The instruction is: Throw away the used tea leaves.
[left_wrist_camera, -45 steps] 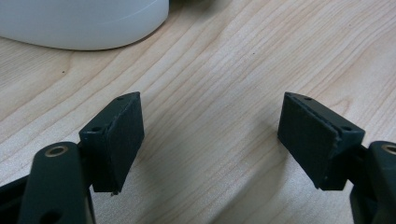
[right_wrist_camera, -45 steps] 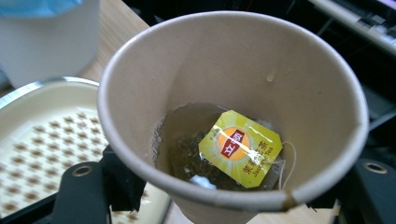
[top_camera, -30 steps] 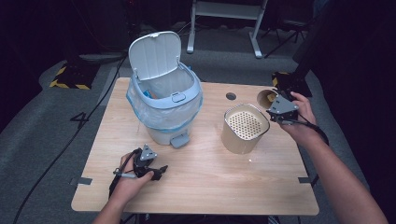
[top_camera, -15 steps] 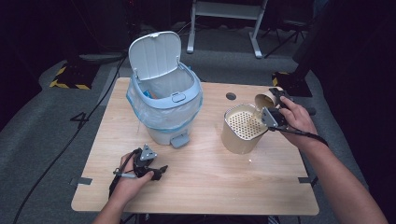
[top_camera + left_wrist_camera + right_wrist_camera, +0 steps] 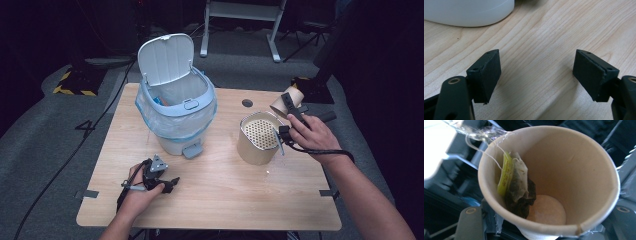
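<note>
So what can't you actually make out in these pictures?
- Bin contents: high view, the liner and rim hide all but an orange scrap.
- Paper cup outside: right gripper view looks into its mouth, at the tea bag; the right gripper holds it tilted.
- Beige perforated container: high view, holes too small to see through.
- Left gripper: open above the table; its body is cut off by the bottom edge.

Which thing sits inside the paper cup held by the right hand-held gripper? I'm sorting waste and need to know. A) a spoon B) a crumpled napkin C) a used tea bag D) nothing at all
C: the right gripper view looks into the paper cup, where a wet tea bag clings to the inner wall.
</note>
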Motion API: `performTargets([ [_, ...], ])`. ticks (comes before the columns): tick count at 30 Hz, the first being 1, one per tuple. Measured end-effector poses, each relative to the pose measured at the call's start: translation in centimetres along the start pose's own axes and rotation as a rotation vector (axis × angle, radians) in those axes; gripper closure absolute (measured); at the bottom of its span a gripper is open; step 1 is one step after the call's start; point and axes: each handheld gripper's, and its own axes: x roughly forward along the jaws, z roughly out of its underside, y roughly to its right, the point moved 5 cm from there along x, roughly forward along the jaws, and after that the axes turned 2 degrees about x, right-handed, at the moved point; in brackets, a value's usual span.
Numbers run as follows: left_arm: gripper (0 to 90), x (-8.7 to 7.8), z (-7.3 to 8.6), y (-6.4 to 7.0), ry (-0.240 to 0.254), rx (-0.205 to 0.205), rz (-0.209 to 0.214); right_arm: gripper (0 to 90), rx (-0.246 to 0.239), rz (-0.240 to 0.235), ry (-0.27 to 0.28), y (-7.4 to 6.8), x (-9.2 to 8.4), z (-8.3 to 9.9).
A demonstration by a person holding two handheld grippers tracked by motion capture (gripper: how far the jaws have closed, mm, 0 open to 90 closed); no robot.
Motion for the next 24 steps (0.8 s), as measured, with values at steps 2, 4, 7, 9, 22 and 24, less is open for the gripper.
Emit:
performTargets([
  [2,23.0,0.0,0.0,0.0,0.000,0.000,0.000,33.0,-0.058,0.039,-0.024,0.2,-0.1,-0.1],
  [4,23.0,0.0,0.0,0.0,0.000,0.000,0.000,33.0,-0.109,0.075,-0.050,0.4,-0.3,-0.2],
  [7,23.0,0.0,0.0,0.0,0.000,0.000,0.000,33.0,-0.161,0.096,-0.057,0.7,-0.5,-0.4],
  [9,23.0,0.0,0.0,0.0,0.000,0.000,0.000,33.0,-0.207,0.107,-0.059,0.9,-0.4,-0.5],
  [22,23.0,0.0,0.0,0.0,0.000,0.000,0.000,33.1,-0.298,0.109,-0.068,1.5,-0.3,-0.7],
  [24,23.0,0.0,0.0,0.0,0.000,0.000,0.000,33.1,-0.295,0.108,-0.067,1.6,-0.3,-0.6],
])
